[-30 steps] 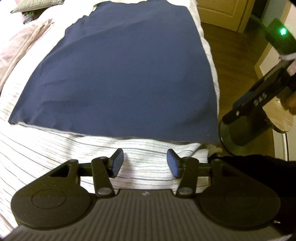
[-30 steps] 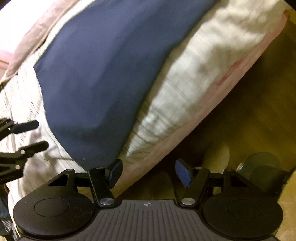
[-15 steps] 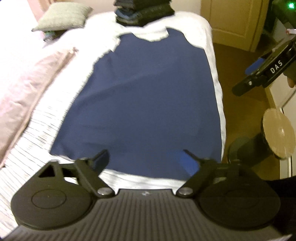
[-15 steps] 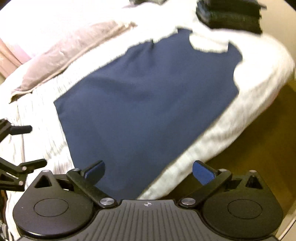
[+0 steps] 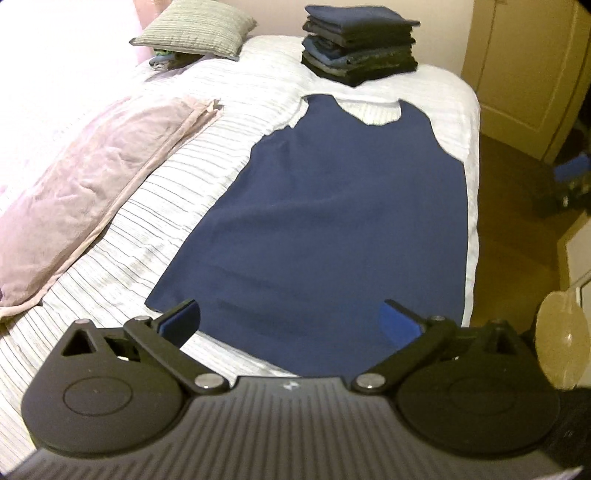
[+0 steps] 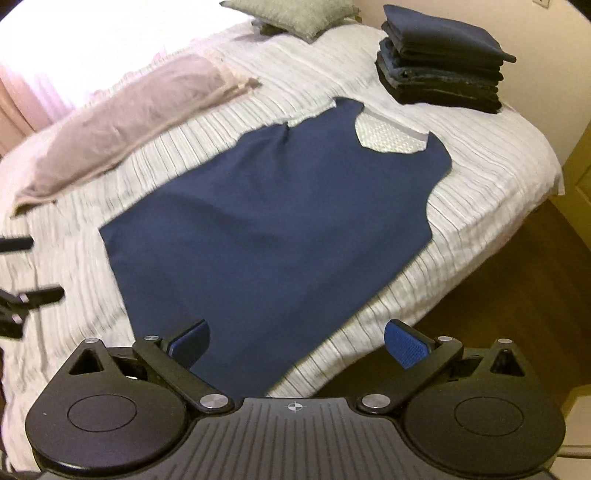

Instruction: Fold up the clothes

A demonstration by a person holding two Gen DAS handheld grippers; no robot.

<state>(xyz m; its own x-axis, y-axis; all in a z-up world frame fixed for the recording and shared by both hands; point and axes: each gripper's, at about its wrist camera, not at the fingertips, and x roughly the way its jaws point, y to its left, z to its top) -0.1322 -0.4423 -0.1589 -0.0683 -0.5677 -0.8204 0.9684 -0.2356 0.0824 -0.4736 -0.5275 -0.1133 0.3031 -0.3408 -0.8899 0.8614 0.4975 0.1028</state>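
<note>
**Top laid flat, both grippers empty above the hem**

The left gripper (image 5: 290,317) hangs over the near end of the bed with its jaws spread as wide as they go; they have just been opening, and nothing sits between them. The right gripper (image 6: 295,341) is the same: jaws just opened out wide, empty, above the hem corner nearest the bed's right edge. Neither touches cloth.

Below them the navy top (image 5: 332,221) lies spread flat on the striped bed (image 5: 122,266), hem toward the near end, neckline toward the far end. It runs along the right side of the bed, its right seam close to that edge. It is sleeveless, with scooped armholes, and the cloth looks smooth, bar a small pucker by the left shoulder.

Past the neckline, at the far right corner, stands a stack (image 5: 360,40) of folded dark clothes. A pink pillow (image 5: 92,192) lies along the left side, well apart from the top, and a grey cushion (image 5: 195,31) sits at the far left.

I'd say the spreading step is done and the first fold has not begun. The next move likely calls for both grippers to come down on one long side, one near the hem and one near the shoulder, pinch only the top and not the bedcover beneath, then carry that side across evenly. The thin cloth may slip or drag the sheet.
</note>
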